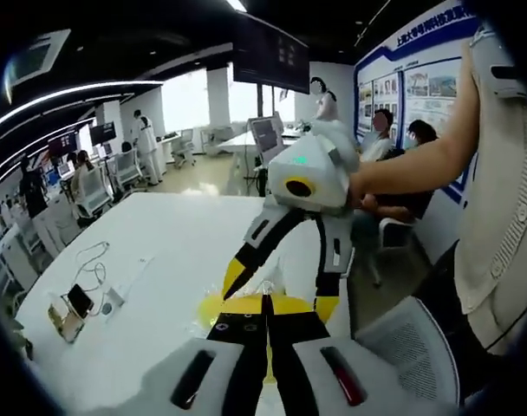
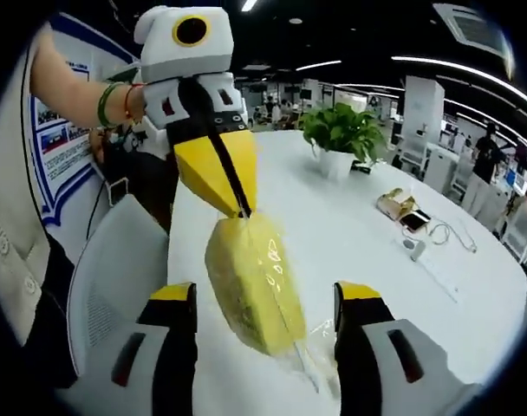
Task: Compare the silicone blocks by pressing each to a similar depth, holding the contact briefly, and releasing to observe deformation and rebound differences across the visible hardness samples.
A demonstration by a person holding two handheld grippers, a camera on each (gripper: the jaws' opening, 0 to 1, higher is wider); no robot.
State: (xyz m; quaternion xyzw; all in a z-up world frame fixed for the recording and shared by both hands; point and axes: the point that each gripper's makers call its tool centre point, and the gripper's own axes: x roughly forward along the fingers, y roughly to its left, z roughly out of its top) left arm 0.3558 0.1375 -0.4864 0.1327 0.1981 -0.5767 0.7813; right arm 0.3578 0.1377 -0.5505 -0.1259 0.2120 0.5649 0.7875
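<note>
A yellow silicone block [image 2: 250, 290] in a clear wrap stands on edge over the white table [image 2: 350, 225]. My left gripper [image 2: 244, 212] comes down from the upper left, its yellow jaws shut on the top edge of the block's wrap. My right gripper [image 2: 265, 295] is open, one yellow-tipped jaw on each side of the block and apart from it. In the left gripper view my left gripper [image 1: 265, 299] shows its jaws pressed together over the yellow block [image 1: 291, 304]. There the right gripper [image 1: 281, 290] reaches in from the right with its fingers spread.
A potted plant [image 2: 341, 130] stands further along the table. Phones with a white cable [image 2: 411, 221] lie beyond it; the phones [image 1: 73, 308] lie at the table's left. A mesh chair [image 2: 116, 286] stands at the table's edge. People [image 1: 385, 130] sit at the wall.
</note>
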